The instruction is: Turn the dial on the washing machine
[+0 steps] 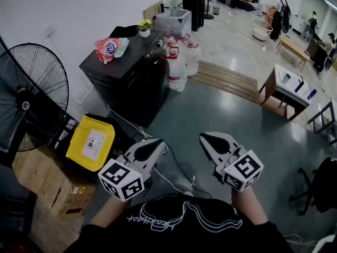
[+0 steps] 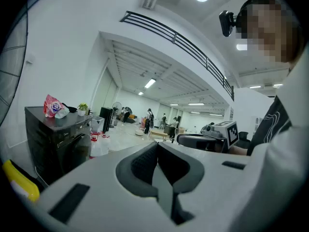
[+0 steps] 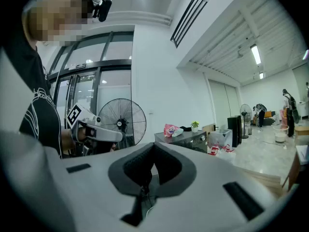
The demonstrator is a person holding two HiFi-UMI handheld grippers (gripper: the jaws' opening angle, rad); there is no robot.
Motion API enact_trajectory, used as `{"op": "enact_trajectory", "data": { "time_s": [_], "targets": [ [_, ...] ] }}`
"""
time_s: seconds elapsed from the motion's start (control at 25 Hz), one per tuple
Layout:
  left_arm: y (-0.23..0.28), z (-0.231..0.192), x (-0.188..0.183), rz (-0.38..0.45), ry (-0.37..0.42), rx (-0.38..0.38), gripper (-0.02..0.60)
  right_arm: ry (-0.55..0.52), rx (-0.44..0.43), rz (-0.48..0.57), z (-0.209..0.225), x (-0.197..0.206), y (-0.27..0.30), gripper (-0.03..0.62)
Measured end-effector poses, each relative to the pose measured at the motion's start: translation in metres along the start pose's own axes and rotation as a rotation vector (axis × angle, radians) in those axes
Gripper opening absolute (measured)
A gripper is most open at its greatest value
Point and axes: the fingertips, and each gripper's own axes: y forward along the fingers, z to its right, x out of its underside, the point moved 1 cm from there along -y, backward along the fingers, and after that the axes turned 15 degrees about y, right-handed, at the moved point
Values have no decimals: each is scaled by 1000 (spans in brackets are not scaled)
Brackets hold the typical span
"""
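Observation:
The washing machine [image 1: 131, 80] is a black box-shaped appliance against the white wall, well ahead of me and to the left. It also shows in the left gripper view [image 2: 55, 139] and the right gripper view [image 3: 193, 140], where a small round knob [image 3: 203, 137] sits on its front. A pink snack bag [image 1: 109, 48] and a small potted plant [image 1: 143, 27] rest on its top. Both grippers hang close to my body, far from the machine. My left gripper [image 1: 157, 143] [image 2: 157, 145] is shut with nothing held. My right gripper [image 1: 206, 137] [image 3: 153, 144] is shut and empty too.
A large black fan [image 1: 31, 99] stands at the left, with a yellow-lidded bin [image 1: 92, 141] and cardboard boxes [image 1: 47, 186] below it. Water jugs [image 1: 179, 62] stand right of the machine, beside a wooden pallet [image 1: 226, 78]. A white cable [image 1: 163, 175] crosses the floor. People stand far back.

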Motion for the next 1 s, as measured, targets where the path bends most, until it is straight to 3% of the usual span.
{"op": "enact_trajectory", "data": {
  "time_s": [0.24,0.52,0.6,0.8,1.0],
  "targets": [
    [7,-9,1,1,-11,-7,6,-12,-1,2,8,-5,2,0],
    [32,-4,-8,10,53,12,6,-26,-47,29,29,-20,-1,0],
    [44,-5,-8,5,42,6,6,-38,-36,23,40,-21,-1,135],
    [74,10,-9,17,42,21,6,-48,-29,25,71,-27,-16,269],
    [100,17,-9,24,24,22,6,-52,-24,28,98,-27,-29,291]
  ]
}}
